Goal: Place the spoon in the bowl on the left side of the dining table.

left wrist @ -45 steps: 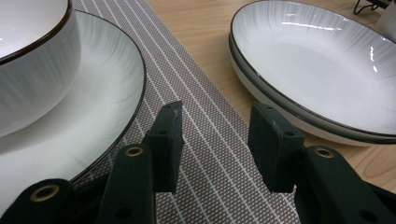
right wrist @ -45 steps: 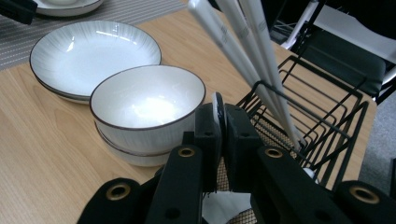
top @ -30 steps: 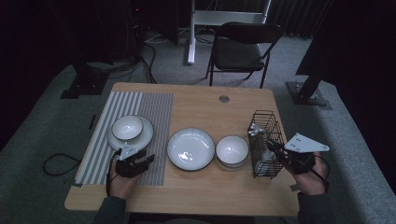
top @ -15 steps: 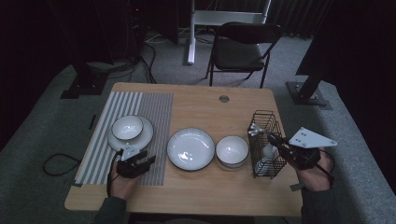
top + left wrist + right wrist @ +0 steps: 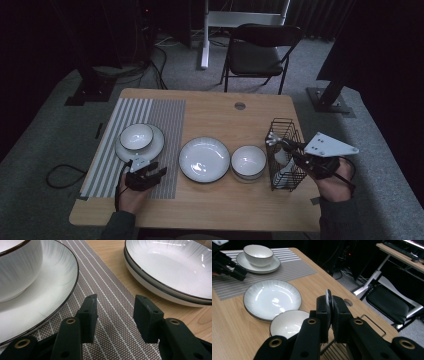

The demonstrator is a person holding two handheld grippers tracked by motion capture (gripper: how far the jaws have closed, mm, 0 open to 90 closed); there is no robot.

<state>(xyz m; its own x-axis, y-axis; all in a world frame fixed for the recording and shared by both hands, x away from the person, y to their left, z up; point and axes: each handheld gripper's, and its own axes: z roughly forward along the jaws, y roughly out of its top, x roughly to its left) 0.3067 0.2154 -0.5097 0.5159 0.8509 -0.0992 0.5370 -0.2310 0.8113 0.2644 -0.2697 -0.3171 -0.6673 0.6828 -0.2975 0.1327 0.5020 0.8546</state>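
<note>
Up close, right tongs (image 5: 330,315) pinching a thin utensil handle (image 5: 328,298); left tongs (image 5: 117,315) spread.

Beyond the far edge of the table I see a black folding chair (image 5: 260,50) on the grey carpet (image 5: 45,130), facing the table. Just left of the chair stands a white metal leg (image 5: 205,35) of some frame. A tangle of dark cables (image 5: 155,70) lies on the floor near it. A black stand base (image 5: 90,92) sits off the table's far left corner, another base (image 5: 330,100) off the far right. A cable loop (image 5: 60,175) lies left of the table.
</note>
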